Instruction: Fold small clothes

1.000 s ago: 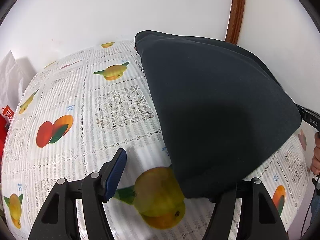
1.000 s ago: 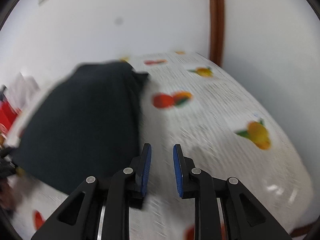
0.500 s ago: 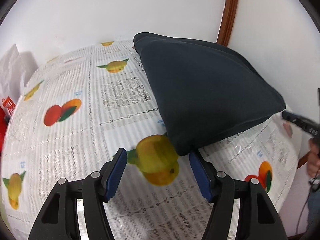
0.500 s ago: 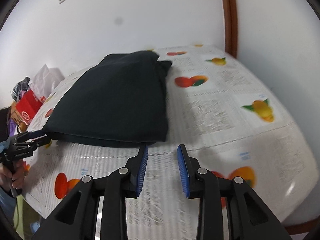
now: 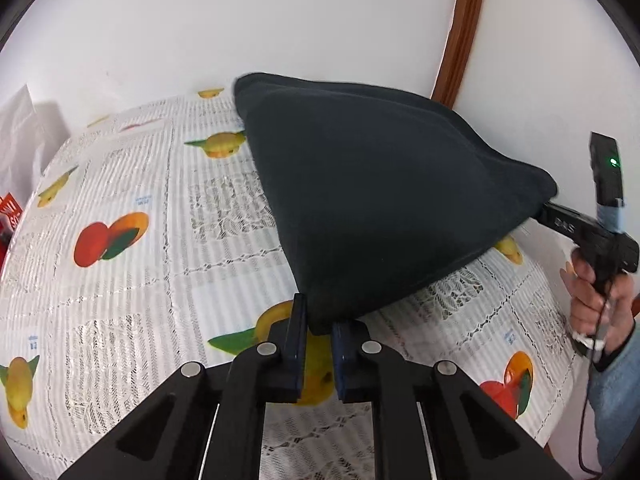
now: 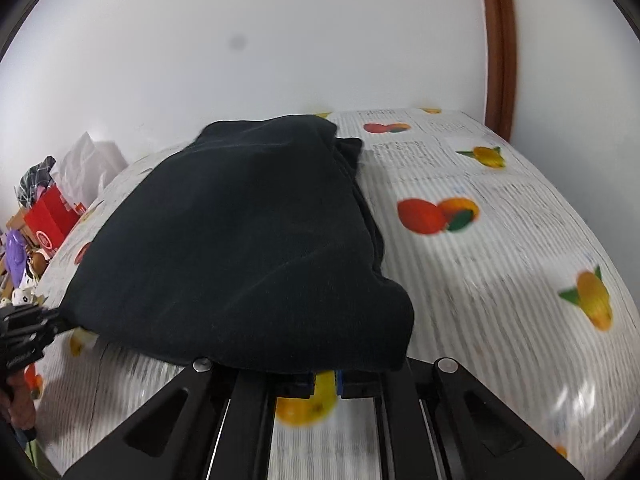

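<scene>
Left gripper (image 5: pixel 319 330) is clamped on the near left corner of the dark cloth (image 5: pixel 372 200), which sits mid-table on the fruit tablecloth (image 5: pixel 132 272). Right gripper (image 6: pixel 325 380) is pinched tight on the cloth's near right corner.

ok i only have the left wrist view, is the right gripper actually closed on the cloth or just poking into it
observer: closed. In the right wrist view the right gripper has its blue pads almost together, and the dark garment drapes its near edge over the fingertips.
operator: and the garment's side away from my camera, single layer?
observer: no. The stacked edges of several layers show along that side, with a small flap sticking out near the far corner.
</scene>
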Demonstrator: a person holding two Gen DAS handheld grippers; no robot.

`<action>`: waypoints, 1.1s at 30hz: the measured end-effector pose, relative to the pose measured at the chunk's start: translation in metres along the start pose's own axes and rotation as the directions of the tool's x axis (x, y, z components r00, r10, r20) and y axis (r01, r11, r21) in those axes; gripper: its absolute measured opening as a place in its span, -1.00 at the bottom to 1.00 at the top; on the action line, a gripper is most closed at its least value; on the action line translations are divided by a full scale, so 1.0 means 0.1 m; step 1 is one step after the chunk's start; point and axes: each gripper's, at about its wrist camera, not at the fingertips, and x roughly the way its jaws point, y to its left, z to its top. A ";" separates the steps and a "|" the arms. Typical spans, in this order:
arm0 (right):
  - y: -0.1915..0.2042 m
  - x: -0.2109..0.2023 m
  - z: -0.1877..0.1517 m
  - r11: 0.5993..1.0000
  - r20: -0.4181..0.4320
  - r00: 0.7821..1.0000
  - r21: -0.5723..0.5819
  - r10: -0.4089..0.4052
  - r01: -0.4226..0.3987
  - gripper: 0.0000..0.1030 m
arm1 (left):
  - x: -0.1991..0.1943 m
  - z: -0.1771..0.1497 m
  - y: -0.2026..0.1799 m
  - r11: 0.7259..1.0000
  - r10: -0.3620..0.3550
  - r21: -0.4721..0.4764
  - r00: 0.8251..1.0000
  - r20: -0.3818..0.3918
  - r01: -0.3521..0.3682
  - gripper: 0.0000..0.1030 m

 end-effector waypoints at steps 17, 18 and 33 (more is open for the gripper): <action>-0.23 -0.63 0.13 0.997 0.122 0.990 0.006 0.071 -0.073 -0.65 | -0.33 0.04 -0.06 0.994 -0.104 -0.023 0.992 0.073 0.106 -0.36; -0.22 -0.58 0.13 0.996 0.118 0.990 0.013 0.081 -0.083 -0.65 | -0.32 0.09 -0.07 0.995 -0.094 -0.020 0.993 0.074 0.095 -0.36; -0.18 -0.33 0.38 1.000 0.006 1.000 -0.017 -0.019 0.019 -0.41 | 0.19 0.53 -0.01 0.999 -0.031 -0.026 1.000 -0.002 0.031 -0.12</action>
